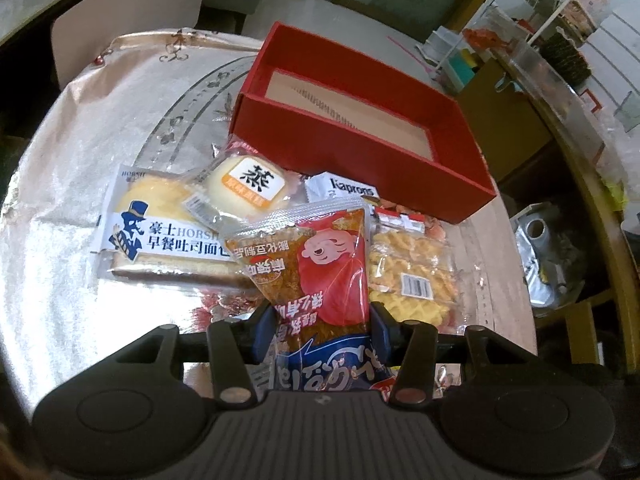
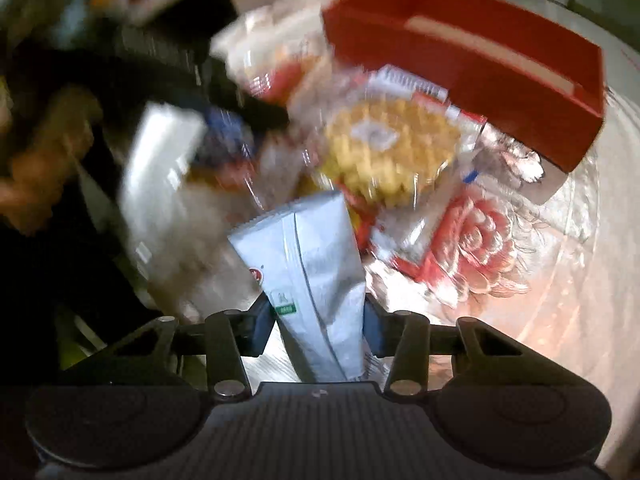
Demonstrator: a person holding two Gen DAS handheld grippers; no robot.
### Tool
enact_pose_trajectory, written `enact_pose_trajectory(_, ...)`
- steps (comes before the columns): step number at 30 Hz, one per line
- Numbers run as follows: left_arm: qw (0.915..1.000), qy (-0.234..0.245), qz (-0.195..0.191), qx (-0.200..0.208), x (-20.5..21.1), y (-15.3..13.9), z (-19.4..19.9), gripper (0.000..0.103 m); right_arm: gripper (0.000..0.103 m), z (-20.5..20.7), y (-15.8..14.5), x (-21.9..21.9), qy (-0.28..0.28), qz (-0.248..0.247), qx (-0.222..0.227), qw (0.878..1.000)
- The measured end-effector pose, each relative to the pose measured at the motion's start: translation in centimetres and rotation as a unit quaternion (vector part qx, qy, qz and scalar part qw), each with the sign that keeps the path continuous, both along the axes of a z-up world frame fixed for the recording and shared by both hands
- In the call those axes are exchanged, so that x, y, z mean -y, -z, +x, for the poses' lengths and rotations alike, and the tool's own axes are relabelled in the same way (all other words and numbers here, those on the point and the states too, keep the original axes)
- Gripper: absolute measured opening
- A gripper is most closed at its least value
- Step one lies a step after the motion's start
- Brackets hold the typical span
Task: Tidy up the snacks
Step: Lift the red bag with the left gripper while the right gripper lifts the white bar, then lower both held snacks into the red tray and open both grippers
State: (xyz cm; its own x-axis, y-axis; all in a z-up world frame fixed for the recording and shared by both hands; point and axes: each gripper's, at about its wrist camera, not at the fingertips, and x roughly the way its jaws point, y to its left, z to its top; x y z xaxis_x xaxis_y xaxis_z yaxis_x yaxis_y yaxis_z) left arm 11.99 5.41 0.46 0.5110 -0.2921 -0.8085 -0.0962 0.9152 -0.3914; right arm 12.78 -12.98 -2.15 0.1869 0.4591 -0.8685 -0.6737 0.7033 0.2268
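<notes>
Both grippers are holding a snack now. Left gripper (image 1: 323, 326) is squeezed shut on a red snack bag (image 1: 316, 264), which sticks up between its pads. Right gripper (image 2: 320, 322) has a white bag (image 2: 310, 276) between its fingers, and the pads seem to press on it, though that picture is blurry.

On the shiny table (image 1: 72, 184) lie more snacks: a bread pack (image 1: 160, 236), a round bun (image 1: 250, 182) and a yellow waffle pack (image 1: 412, 276). Just behind them sits the red box (image 1: 360, 140), and it looks empty.

I think the step in hand is picking up. Next, each bag needs to be carried over the near wall of the box, then let go inside. Lift high enough so the bags do not bump the wall.
</notes>
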Motion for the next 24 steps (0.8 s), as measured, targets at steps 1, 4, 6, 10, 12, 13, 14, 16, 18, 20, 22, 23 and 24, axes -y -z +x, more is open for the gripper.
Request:
enact_pose_trajectory(1, 1.0, 0.0, 0.0, 0.003, 0.0, -0.2, 0.0, 0.042, 0.053, -0.2, -0.9, 0.4, 0.009, 0.022, 0.003, 1.0)
enact_pose_trajectory(4, 0.9999, -0.006, 0.002, 0.011, 0.0, -0.5, -0.1, 0.042, 0.053, 0.2, -2.5, 1.5, 0.04, 0.074, 0.018, 0.996)
enact_pose_trajectory(6, 0.9997, -0.009, 0.006, 0.02, 0.0, -0.9, -0.1, 0.042, 0.053, 0.8, -3.3, 2.1, 0.062, 0.091, 0.031, 0.993)
enact_pose_trajectory(10, 0.999, -0.013, 0.014, 0.039, 0.2, -1.7, 0.3, 0.042, 0.053, 2.0, -4.8, 3.1, 0.103, 0.139, 0.052, 0.984)
enact_pose_trajectory(12, 0.9985, -0.016, 0.02, 0.048, 0.4, -2.2, 0.7, 0.042, 0.053, 2.7, -5.5, 3.2, 0.116, 0.159, 0.063, 0.979)
enact_pose_trajectory(13, 0.9982, -0.016, 0.022, 0.054, 0.5, -2.6, 0.9, 0.042, 0.053, 2.8, -5.6, 3.0, 0.119, 0.163, 0.068, 0.977)
enact_pose_trajectory(14, 0.9977, -0.017, 0.025, 0.061, 0.7, -2.9, 1.1, 0.042, 0.053, 3.2, -5.8, 2.9, 0.122, 0.17, 0.072, 0.975)
enact_pose_trajectory(16, 0.9964, -0.016, 0.037, 0.075, 1.2, -3.5, 1.6, 0.042, 0.053, 4.1, -6.4, 2.7, 0.126, 0.182, 0.08, 0.972)
enact_pose_trajectory(18, 0.9953, -0.012, 0.045, 0.085, 1.7, -4.0, 2.4, 0.042, 0.053, 4.9, -7.0, 2.6, 0.13, 0.191, 0.09, 0.969)
enact_pose_trajectory(20, 0.9945, -0.014, 0.049, 0.091, 1.9, -4.3, 3.3, 0.042, 0.053, 5.8, -7.6, 2.5, 0.135, 0.199, 0.099, 0.966)
enact_pose_trajectory(22, 0.9934, -0.017, 0.055, 0.1, 2.1, -4.7, 4.2, 0.042, 0.053, 6.7, -8.0, 2.5, 0.141, 0.205, 0.105, 0.963)
enact_pose_trajectory(23, 0.9926, -0.018, 0.059, 0.104, 2.2, -4.9, 4.6, 0.042, 0.053, 7.1, -8.1, 2.6, 0.146, 0.205, 0.106, 0.962)
enact_pose_trajectory(24, 0.9918, -0.02, 0.064, 0.109, 2.3, -5.0, 5.1, 0.042, 0.053, 7.6, -8.1, 2.7, 0.151, 0.206, 0.108, 0.961)
